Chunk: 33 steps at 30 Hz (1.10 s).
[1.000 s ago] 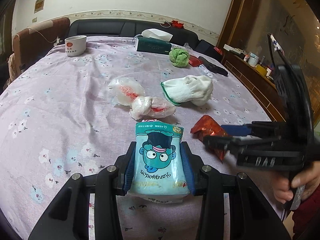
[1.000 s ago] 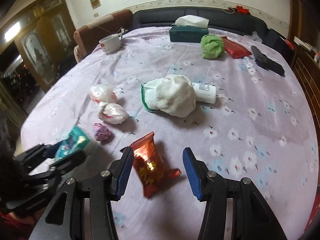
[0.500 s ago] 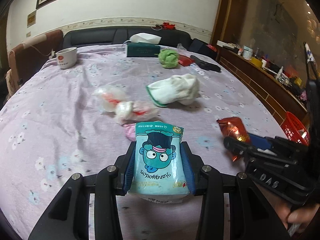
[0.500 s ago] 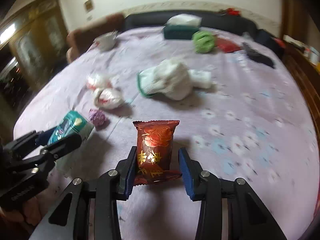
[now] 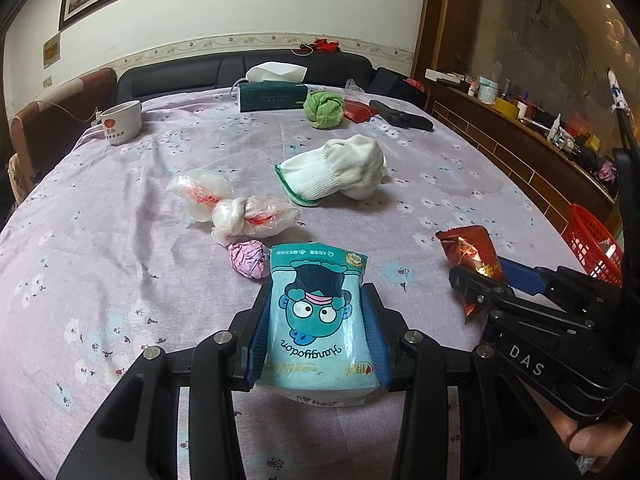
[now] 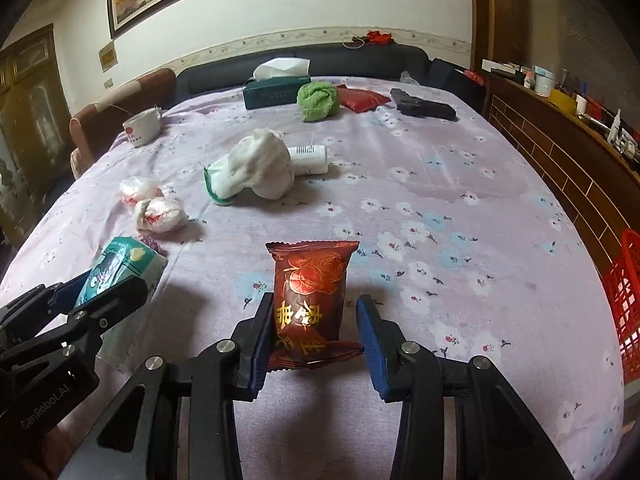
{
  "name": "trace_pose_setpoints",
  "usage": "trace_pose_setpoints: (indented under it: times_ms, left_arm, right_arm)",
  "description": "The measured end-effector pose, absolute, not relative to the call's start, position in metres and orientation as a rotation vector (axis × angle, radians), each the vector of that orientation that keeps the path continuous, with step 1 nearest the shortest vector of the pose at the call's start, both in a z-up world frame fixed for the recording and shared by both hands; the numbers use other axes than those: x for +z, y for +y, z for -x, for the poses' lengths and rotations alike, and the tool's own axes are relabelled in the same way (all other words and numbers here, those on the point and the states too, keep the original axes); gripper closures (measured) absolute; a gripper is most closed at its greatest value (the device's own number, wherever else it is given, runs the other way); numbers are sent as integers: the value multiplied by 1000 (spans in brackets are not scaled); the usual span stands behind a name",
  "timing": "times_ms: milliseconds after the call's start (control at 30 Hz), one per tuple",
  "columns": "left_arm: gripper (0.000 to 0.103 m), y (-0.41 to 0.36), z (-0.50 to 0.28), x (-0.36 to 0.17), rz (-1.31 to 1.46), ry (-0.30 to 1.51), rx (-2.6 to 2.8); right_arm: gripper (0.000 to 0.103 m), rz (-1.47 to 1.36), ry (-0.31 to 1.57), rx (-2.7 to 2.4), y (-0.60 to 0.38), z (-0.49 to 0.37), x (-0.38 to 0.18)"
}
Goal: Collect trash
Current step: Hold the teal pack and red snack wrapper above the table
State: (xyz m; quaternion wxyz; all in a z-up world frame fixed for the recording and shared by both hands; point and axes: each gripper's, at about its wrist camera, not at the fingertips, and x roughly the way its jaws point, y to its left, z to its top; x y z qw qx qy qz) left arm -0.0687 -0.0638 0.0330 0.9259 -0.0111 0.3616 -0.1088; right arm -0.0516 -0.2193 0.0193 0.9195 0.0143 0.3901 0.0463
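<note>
From where I stand, the biggest risk is the red snack packet. The right gripper has it standing between its jaws above the table, yet a gap shows beside the right jaw, so the pinch looks light and the slick foil could slide out before it reaches the red basket off the table's right edge. The left gripper squeezes the blue tissue pack from both sides near the near edge; being soft, it could buckle and sag free.

Counted: 1 table, 1 basket, 1 tissue box and 1 cup at the far edge, 1 white glove mid-table, 2 knotted plastic bags, 1 pink wrapper.
</note>
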Motion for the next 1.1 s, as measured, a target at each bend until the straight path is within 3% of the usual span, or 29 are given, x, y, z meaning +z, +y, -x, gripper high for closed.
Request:
trace_pose_setpoints:
  times_ms: [1100]
  left_arm:
    - [62,-66,71,32,15,739,-230]
  right_arm:
    - [60,-15,779,46,-219,58,21]
